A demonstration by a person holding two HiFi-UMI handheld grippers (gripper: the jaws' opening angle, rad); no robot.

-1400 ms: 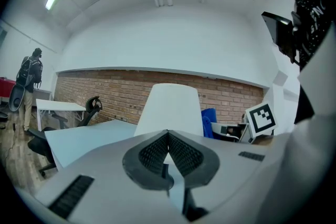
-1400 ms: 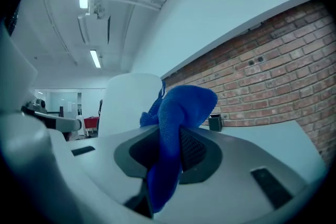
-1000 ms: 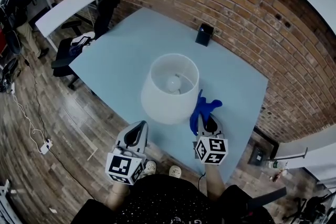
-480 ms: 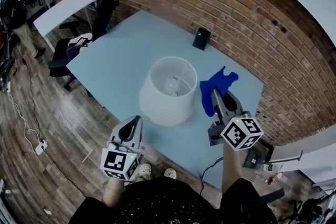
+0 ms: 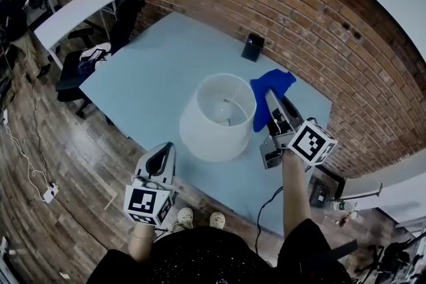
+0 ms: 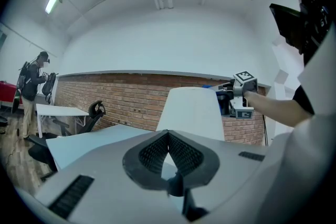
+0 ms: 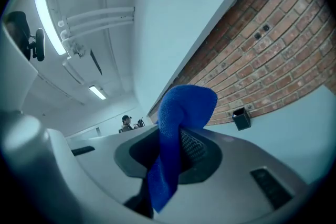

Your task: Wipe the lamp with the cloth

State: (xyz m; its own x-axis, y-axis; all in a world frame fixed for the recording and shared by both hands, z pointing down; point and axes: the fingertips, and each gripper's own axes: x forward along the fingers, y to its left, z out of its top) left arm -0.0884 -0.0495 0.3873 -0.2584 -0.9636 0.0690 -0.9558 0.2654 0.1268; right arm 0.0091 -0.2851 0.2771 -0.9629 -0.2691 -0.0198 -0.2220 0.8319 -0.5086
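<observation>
A white lamp (image 5: pixel 217 116) with a bare bulb inside its shade stands in the middle of the pale blue table (image 5: pixel 160 70). My right gripper (image 5: pixel 269 98) is raised just right of the shade's rim, shut on a blue cloth (image 5: pixel 267 93) that drapes over its tip. The cloth (image 7: pixel 176 136) is pinched between the jaws in the right gripper view. My left gripper (image 5: pixel 160 157) hovers near the table's front edge, below and left of the lamp (image 6: pixel 191 113), its jaws shut with nothing in them.
A small black box (image 5: pixel 252 47) stands at the far side of the table by the brick wall. A white desk (image 5: pixel 70 13) and black office chairs (image 5: pixel 123 10) are at the far left, where a person (image 5: pixel 13 6) stands. Cables lie on the wooden floor.
My right gripper has lifted the blue cloth from the table beside the lamp up and away, to the right edge of the shade's rim. The left gripper has barely shifted.
</observation>
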